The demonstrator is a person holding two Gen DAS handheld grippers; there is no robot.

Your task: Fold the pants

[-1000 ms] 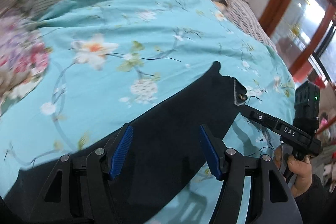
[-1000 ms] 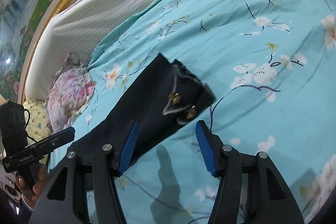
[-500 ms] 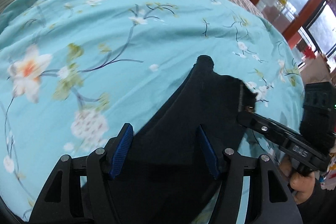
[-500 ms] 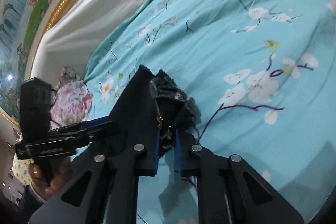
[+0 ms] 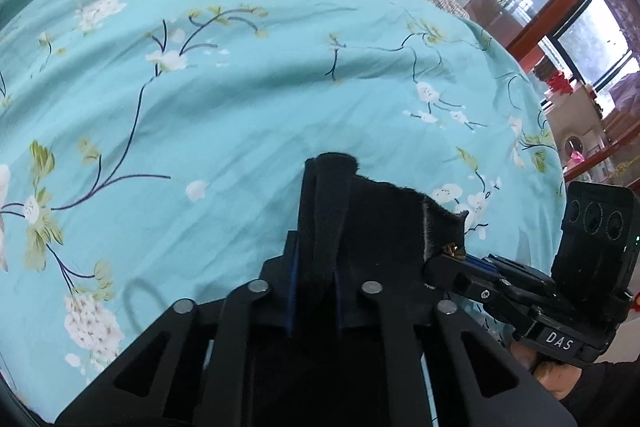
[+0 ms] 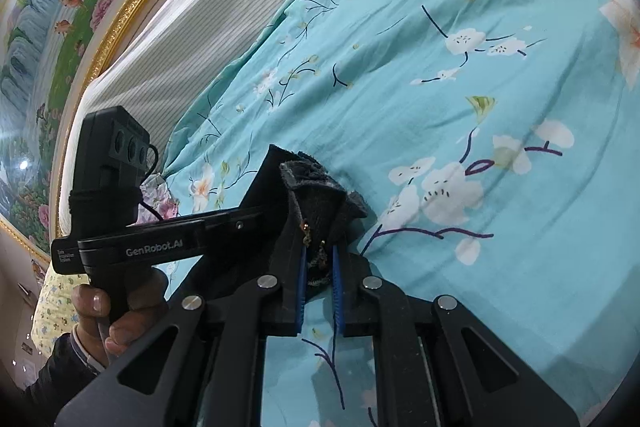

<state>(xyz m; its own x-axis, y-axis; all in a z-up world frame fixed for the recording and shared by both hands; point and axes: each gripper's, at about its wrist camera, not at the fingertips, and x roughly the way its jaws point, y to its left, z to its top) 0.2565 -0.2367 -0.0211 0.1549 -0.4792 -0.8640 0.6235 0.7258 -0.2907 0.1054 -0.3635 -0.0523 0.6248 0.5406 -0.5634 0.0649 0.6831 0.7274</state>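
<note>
Both grippers clamp the black pants (image 5: 372, 219) at the turquoise bedspread's (image 5: 240, 115) 6 o'clock edge: left gripper (image 5: 316, 291) closing on a fold, right gripper (image 6: 319, 283) pinching the waistband. The grasp looks complete; next comes a level, joint lift toward 12 o'clock.

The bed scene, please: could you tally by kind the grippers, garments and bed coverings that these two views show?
Grippers: 2, the left gripper closing on the black pants, and the right gripper shut on them.
Garments: 1, the black pants.
Bed coverings: 2, the turquoise floral cover and the striped white sheet.
Total: 5
</note>
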